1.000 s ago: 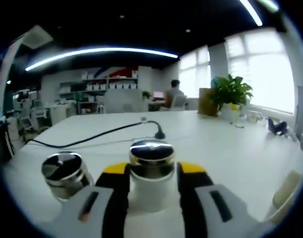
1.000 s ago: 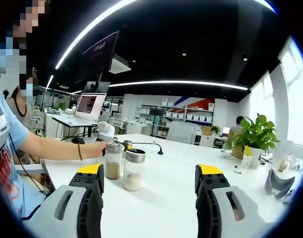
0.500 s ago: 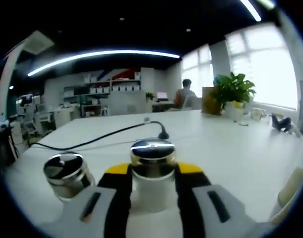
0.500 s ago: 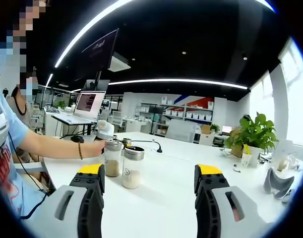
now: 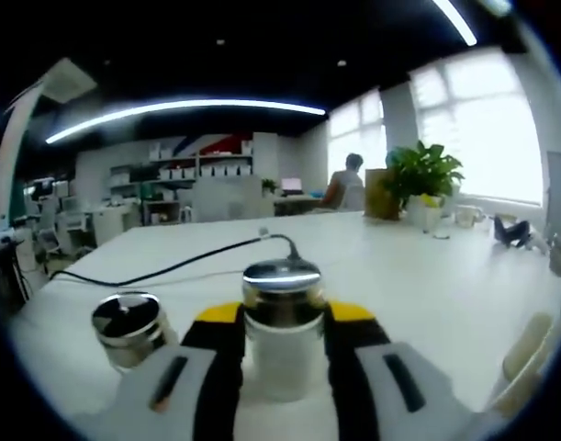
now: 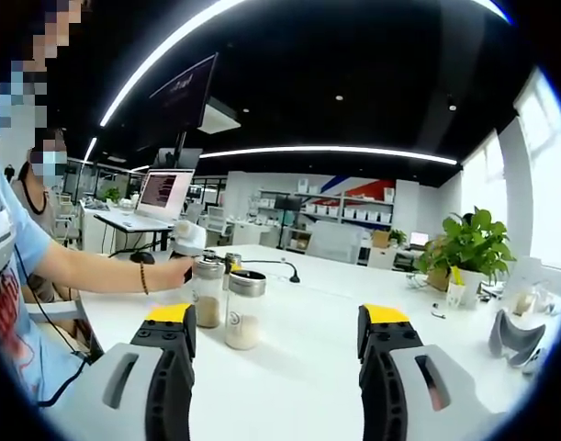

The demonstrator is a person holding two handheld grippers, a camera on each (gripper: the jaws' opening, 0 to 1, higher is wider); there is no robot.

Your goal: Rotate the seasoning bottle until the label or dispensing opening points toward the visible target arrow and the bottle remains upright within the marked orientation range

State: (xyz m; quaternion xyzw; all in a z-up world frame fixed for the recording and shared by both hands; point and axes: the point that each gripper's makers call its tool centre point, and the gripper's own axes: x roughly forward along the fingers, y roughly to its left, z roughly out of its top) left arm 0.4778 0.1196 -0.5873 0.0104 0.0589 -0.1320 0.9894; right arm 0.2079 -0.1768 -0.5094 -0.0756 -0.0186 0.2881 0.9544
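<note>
Tabletop [image 5: 427, 276] in white stretches across both views, with a black cable [image 5: 170, 268] running over it toward an office background of shelves and desks. In the right gripper view a laptop [image 6: 166, 193] stands open on a far desk and a dark screen hangs above it; whatever is on them is too small to read. A potted plant [image 6: 469, 250] sits near the windows.

Standing upright between the left gripper [image 5: 282, 322] jaws, the seasoning bottle [image 5: 282, 326] has a pale translucent body and a shiny metal cap; the yellow-tipped black jaws press against its two sides, clamped on it. In the right gripper view the same bottle [image 6: 242, 310] shows pale contents and a small round mark on its front, not legible. A second bottle [image 5: 129, 326] with a metal cap stands just beside it, holding darker seasoning.

The right gripper [image 6: 273, 323] hangs over bare table with its jaws wide apart, holding nothing.
</note>
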